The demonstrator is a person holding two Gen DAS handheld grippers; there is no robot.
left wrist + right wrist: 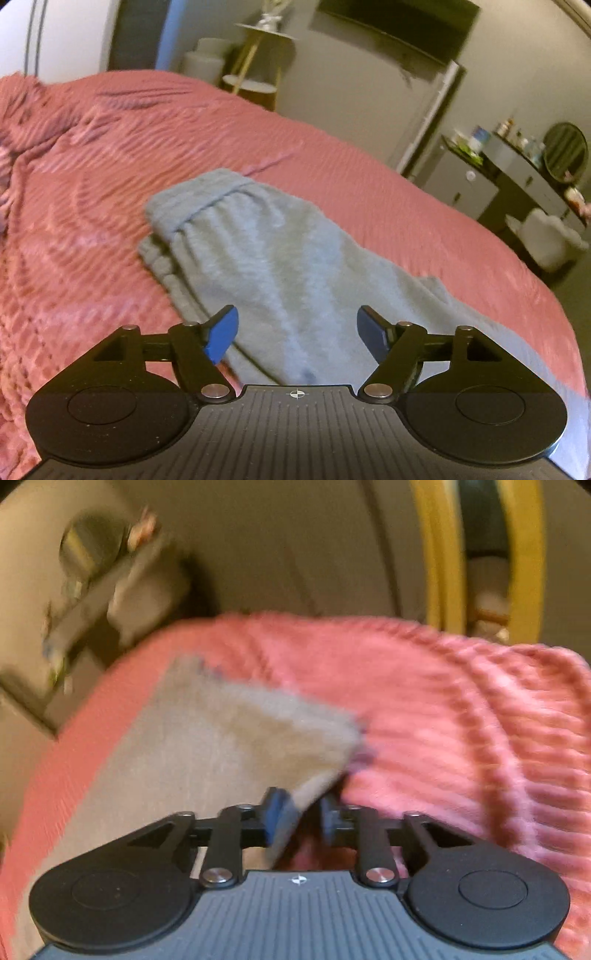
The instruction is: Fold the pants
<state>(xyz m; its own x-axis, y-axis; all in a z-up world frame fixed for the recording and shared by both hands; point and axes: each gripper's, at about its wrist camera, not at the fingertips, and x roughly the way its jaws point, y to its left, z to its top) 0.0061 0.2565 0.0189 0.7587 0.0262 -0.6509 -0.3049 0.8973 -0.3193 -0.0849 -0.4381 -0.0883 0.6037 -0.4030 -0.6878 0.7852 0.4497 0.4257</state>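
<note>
Grey sweatpants (258,258) lie on a pink ribbed bedspread (110,184), waistband at the far end, legs running toward the camera. My left gripper (297,332) is open and empty, its blue pads hovering over the pants. In the blurred right wrist view the pants (207,738) look tan-grey; a fold of the fabric edge passes between the fingers of my right gripper (301,812), which is nearly closed on it.
The bedspread (443,709) bunches into folds at the left. A round side table (255,85), a dresser with a round mirror (517,177) and a white stool (546,236) stand beyond the bed. A yellow-framed mirror (480,554) stands past the bed's edge.
</note>
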